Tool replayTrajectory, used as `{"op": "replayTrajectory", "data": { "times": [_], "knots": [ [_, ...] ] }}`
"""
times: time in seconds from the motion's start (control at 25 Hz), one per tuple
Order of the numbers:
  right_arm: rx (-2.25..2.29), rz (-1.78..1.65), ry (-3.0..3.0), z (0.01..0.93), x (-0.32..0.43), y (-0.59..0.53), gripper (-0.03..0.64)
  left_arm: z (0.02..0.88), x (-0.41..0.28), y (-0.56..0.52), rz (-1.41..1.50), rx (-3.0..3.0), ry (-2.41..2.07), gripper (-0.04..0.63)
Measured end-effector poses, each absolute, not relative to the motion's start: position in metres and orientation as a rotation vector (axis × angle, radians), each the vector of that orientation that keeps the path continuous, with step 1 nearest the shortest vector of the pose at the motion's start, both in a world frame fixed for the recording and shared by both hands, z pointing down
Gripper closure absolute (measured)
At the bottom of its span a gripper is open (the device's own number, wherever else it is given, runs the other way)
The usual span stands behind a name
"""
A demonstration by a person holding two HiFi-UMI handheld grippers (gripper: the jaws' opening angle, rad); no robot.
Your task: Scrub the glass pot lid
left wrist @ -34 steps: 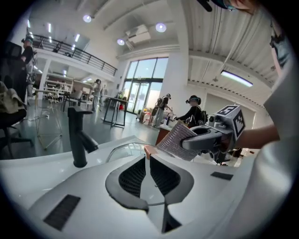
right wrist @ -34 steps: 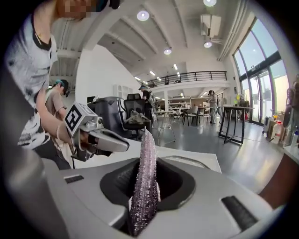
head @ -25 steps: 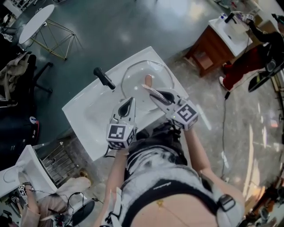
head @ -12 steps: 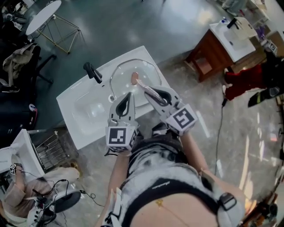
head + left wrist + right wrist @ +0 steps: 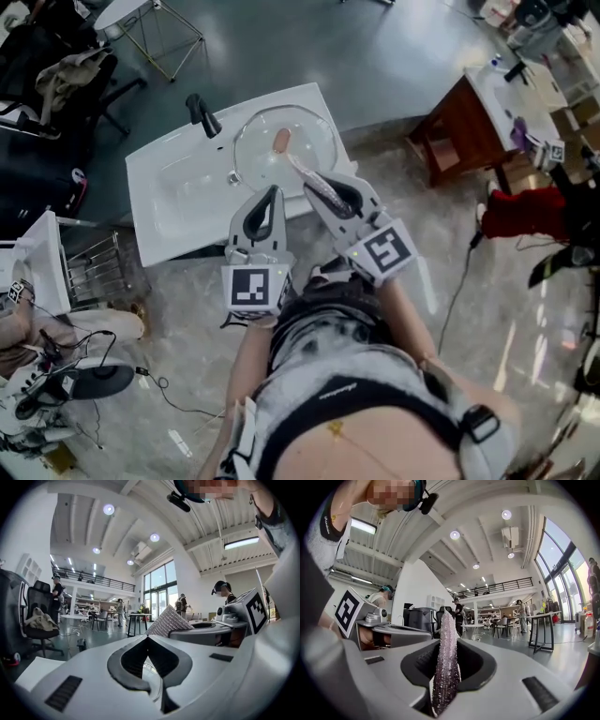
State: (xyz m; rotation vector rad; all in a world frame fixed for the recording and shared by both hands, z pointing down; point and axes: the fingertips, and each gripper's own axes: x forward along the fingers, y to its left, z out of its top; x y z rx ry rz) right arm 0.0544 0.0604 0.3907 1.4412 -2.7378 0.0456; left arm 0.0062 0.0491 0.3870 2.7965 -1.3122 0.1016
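The glass pot lid point(image 5: 298, 134), round with a tan knob point(image 5: 280, 141), lies in the basin of the white sink point(image 5: 173, 202). My right gripper point(image 5: 316, 187) point(image 5: 445, 637) is shut on a silvery, glittering scrub pad point(image 5: 445, 660) point(image 5: 302, 172), whose tip juts out over the lid's near rim. My left gripper point(image 5: 273, 192) point(image 5: 146, 637) hovers beside it over the sink's front edge, shut with nothing between its jaws. Both gripper views look out level across the room, not down at the lid. The scrub pad point(image 5: 171, 619) also shows in the left gripper view.
A black faucet point(image 5: 202, 114) stands at the sink's back left. A wooden cabinet point(image 5: 464, 127) with a second basin is to the right, a wire rack point(image 5: 94, 272) and another white basin point(image 5: 42, 262) to the left. Cables point(image 5: 159, 394) lie on the floor; chairs, tables and people stand farther off.
The sink and lid have slid up and grown smaller in the head view, so I stand higher or farther back. Both grippers keep their places side by side; the pad stays gripped.
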Motion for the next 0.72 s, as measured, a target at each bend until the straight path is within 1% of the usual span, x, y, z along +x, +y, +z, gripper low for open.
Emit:
{"op": "replayTrajectory", "data": {
  "times": [0.2,0.6,0.72],
  "knots": [
    [1.398,0.056,-2.771,0.387,0.049,0.079,0.535,0.373,0.006,0.07,0.07,2.784,-1.35,0.604],
    [1.395,0.008,-2.807,0.371,0.022,0.089,0.535,0.372,-0.023,0.082,0.122,2.766,-1.38,0.604],
    [1.397,0.003,-2.802,0.367,0.011,0.095,0.535,0.368,-0.034,0.085,0.084,2.755,-1.396,0.604]
  ]
}}
